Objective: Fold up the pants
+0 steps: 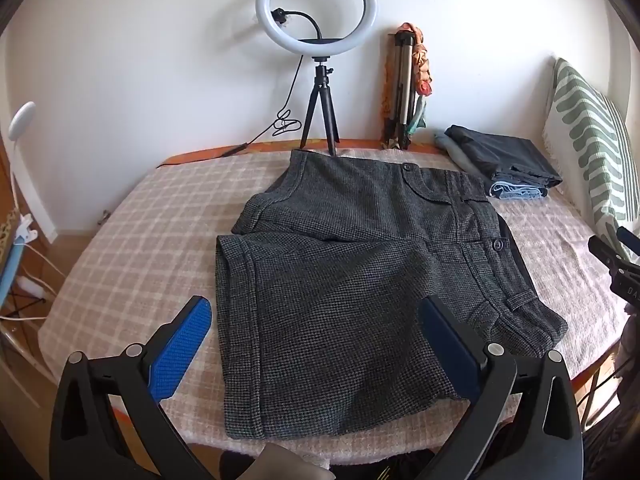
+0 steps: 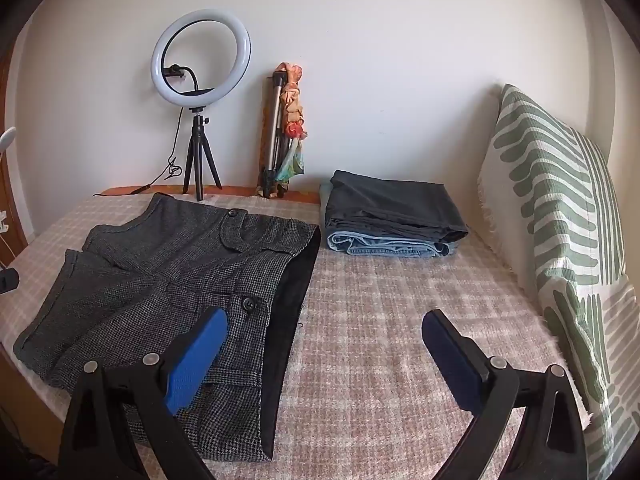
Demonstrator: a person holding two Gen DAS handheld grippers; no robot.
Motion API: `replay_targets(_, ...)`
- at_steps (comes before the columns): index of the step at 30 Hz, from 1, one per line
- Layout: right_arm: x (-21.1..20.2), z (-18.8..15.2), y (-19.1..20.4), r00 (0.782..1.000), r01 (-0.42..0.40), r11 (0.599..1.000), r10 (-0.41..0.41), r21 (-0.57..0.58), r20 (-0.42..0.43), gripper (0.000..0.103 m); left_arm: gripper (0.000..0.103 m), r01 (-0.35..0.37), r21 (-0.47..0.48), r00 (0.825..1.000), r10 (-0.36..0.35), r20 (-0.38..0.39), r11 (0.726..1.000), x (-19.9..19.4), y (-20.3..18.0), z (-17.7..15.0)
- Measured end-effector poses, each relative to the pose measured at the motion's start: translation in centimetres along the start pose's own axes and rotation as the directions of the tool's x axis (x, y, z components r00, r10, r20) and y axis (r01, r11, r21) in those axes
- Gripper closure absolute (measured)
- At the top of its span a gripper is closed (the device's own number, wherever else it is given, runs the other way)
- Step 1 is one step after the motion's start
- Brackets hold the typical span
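Note:
A pair of dark grey checked short pants (image 1: 360, 280) lies flat on the checked bed cover (image 1: 132, 256), legs to the left, waistband to the right. It also shows in the right wrist view (image 2: 168, 280), with the black waistband lining turned up. My left gripper (image 1: 316, 320) is open and empty, hovering over the near leg. My right gripper (image 2: 324, 332) is open and empty, above the cover just right of the waistband; its left finger (image 2: 196, 360) is over the waistband. Its black body shows at the right edge of the left wrist view (image 1: 616, 264).
A stack of folded clothes (image 2: 392, 216), dark trousers on jeans, sits at the back right of the bed. A green-and-white striped pillow (image 2: 560, 216) leans on the right. A ring light on a small tripod (image 1: 318, 80) and a folded tripod (image 1: 404, 88) stand against the wall.

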State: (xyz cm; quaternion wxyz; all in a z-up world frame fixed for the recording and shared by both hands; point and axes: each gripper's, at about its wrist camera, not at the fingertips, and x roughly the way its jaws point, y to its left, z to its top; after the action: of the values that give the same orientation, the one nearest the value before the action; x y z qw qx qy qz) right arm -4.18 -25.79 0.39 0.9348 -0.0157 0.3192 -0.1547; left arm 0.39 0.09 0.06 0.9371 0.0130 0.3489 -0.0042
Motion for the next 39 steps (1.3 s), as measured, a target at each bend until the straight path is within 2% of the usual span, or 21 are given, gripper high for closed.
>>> replay_targets(39, -0.01, 0.32, -0.10, 1.000, -0.021, 1.000, 0.022, 0.016, -0.010, 0.004, 0.000, 0.004, -0.006, 1.000, -0.004, -0.006, 1.000, 0.29, 0.06, -0.20)
